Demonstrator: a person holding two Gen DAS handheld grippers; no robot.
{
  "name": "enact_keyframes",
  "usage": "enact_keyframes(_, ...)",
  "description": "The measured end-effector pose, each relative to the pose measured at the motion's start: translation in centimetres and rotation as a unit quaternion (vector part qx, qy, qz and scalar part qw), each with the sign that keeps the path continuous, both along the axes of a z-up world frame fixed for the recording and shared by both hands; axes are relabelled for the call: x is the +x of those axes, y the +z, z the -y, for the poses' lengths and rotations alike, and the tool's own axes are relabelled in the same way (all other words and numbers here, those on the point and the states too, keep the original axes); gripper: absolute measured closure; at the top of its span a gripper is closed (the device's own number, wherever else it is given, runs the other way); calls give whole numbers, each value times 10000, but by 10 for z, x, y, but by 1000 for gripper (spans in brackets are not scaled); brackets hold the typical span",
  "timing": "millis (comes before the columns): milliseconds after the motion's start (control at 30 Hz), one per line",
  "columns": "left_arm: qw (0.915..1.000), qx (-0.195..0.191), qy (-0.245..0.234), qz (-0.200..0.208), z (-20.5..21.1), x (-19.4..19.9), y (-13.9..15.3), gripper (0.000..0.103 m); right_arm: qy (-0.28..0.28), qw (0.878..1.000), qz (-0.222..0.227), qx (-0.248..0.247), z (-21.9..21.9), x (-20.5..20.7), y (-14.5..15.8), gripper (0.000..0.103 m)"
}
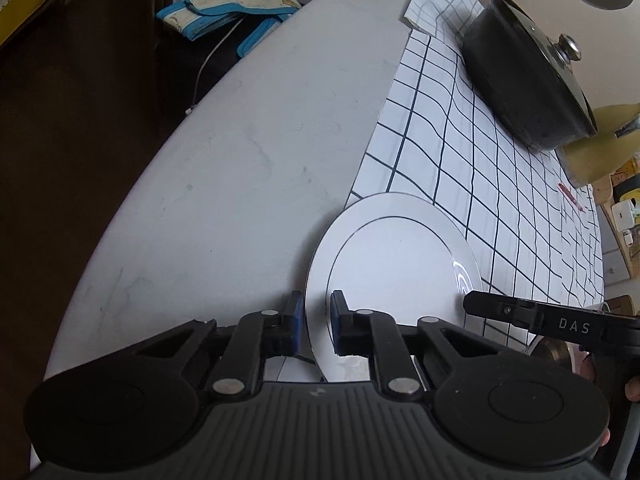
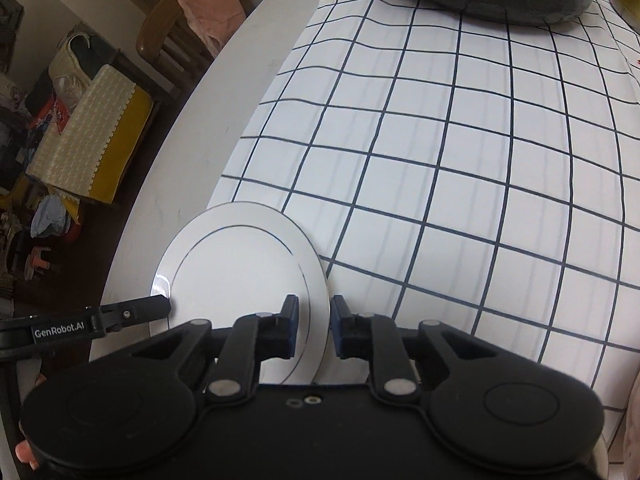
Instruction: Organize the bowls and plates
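White plate [image 1: 392,264] at near desk [image 1: 224,168] edge, half on checked cloth [image 1: 460,152], half on bare top. Left claw [image 1: 316,320] straddles plate's left rim, right claw [image 2: 313,326] its right rim; contact unclear, cannot tell if either grips. Black lidded pot [image 1: 524,76] far back on cloth.
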State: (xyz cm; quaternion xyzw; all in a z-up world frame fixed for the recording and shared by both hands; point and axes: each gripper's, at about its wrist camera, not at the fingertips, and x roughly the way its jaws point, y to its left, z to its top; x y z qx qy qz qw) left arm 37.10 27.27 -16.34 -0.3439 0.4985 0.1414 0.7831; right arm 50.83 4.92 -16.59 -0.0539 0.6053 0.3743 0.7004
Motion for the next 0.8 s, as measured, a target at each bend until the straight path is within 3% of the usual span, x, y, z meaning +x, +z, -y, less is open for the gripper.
enact_keyframes(100,10000,27,-44,66,1,-2,-1,91,36,10000,47,-13,3,-1,-1,93)
enact_keyframes(367,9998,26,12,211,-1,-10,3,92,-85,9998,121,101,5,-4,2,94)
enact_keyframes(800,9988,113,-67,462,7,-37,46,92,-231,9989,281,299,11,-28,41,95)
